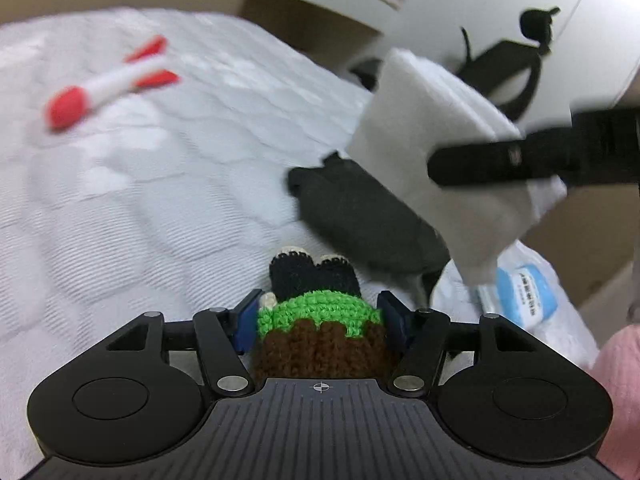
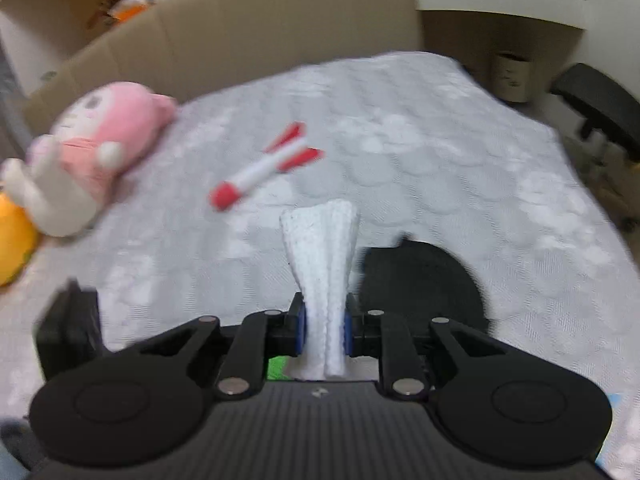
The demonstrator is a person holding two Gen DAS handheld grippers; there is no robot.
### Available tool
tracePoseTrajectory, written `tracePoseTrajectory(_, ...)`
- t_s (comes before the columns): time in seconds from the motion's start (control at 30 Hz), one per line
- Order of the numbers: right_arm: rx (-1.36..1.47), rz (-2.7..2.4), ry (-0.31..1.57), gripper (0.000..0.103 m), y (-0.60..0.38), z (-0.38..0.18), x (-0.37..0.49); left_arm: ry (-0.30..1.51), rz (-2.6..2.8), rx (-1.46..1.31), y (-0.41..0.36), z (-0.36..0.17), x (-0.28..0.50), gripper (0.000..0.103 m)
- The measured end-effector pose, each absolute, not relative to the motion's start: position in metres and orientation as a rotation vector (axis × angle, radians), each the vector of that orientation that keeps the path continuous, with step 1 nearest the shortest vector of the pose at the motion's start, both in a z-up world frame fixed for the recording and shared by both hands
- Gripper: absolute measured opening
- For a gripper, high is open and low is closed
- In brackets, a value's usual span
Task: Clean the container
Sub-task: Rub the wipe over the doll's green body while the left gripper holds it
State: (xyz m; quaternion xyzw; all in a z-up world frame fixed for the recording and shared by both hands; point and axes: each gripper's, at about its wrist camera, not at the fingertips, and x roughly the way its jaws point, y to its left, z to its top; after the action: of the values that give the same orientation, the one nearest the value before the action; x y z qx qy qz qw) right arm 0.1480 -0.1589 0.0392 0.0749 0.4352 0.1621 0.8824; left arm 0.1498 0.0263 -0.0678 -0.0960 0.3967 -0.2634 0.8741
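My left gripper [image 1: 318, 314] is shut on a crocheted doll [image 1: 316, 316] with a brown, green and black body, held above the white bed cover [image 1: 140, 200]. My right gripper [image 2: 324, 326] is shut on a folded white wipe [image 2: 324, 256], which stands up between the blue pads. The same wipe [image 1: 440, 152] and the right gripper's black finger [image 1: 500, 160] show at the right of the left wrist view, above a dark grey pouch [image 1: 360, 220]. The pouch also lies just right of the wipe in the right wrist view [image 2: 420, 280].
A red and white toy rocket [image 2: 264, 168] lies on the bed, also seen in the left wrist view [image 1: 112, 84]. A pink plush toy [image 2: 88, 152] lies at the left by a cardboard wall [image 2: 260, 28]. A blue wipes pack [image 1: 528, 292] lies at the right.
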Motion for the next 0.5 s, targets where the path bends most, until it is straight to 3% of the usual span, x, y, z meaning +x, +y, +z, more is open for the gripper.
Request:
tracePoseTrajectory(0.23,0.380,0.514,1.069,0.021,-0.143,0.013,0.142,0.684,-0.492,-0.190,0.036,-0.049,0.086,0.067)
tracePoseTrajectory(0.3,0.316,0.466,1.065,0.021,-0.145,0.005,0.138,0.683,-0.507,-0.204,0.037,-0.048,0.087,0.059)
tracePoseTrajectory(0.5,0.304,0.332,1.054,0.021,-0.180,0.002,0.154,0.687,-0.582,-0.173,0.015,-0.043,0.122,0.059)
